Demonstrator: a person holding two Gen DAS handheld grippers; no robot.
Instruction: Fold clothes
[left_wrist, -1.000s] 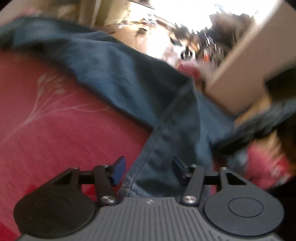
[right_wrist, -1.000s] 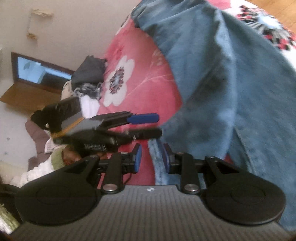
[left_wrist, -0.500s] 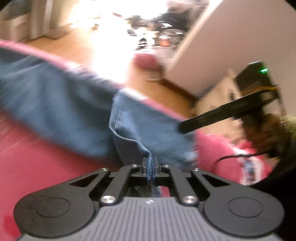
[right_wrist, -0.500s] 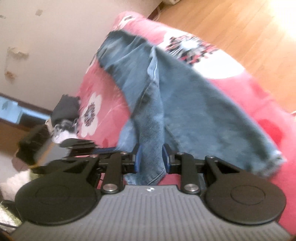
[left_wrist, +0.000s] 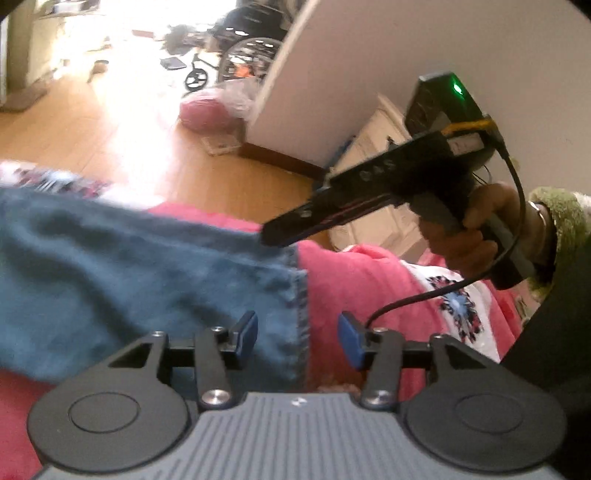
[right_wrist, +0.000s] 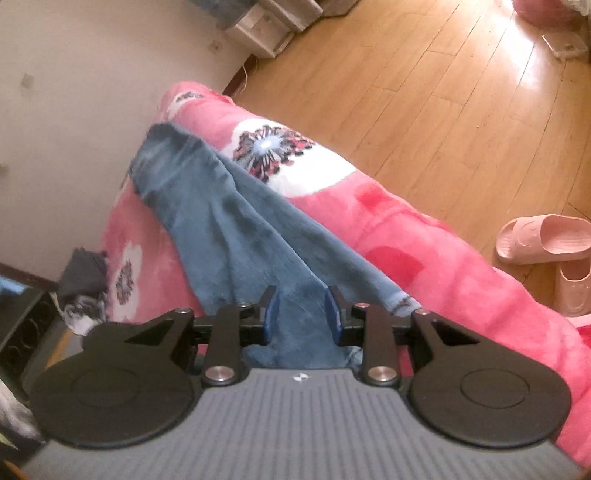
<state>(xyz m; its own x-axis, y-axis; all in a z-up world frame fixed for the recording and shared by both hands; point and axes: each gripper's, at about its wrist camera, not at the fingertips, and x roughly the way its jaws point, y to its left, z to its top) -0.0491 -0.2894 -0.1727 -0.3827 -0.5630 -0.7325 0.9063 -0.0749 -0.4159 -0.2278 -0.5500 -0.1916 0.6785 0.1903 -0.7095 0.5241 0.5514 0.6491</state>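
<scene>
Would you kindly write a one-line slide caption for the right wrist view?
Open right hand-held gripper poised over blue jeans laid along a pink floral blanket, pink slippers on the wooden floor.

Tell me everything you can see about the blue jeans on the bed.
The jeans are blue denim, lying lengthwise along a pink flowered blanket near its edge. They look folded leg over leg, creased, with a stitched hem at the near end. That end sits between the fingers of the open left claw and the open right claw; neither visibly clamps it.

Daylight glare blows out floor (left_wrist: 122, 122); jeans (left_wrist: 110, 266) motion-blurred; fisheye bends edges.
</scene>
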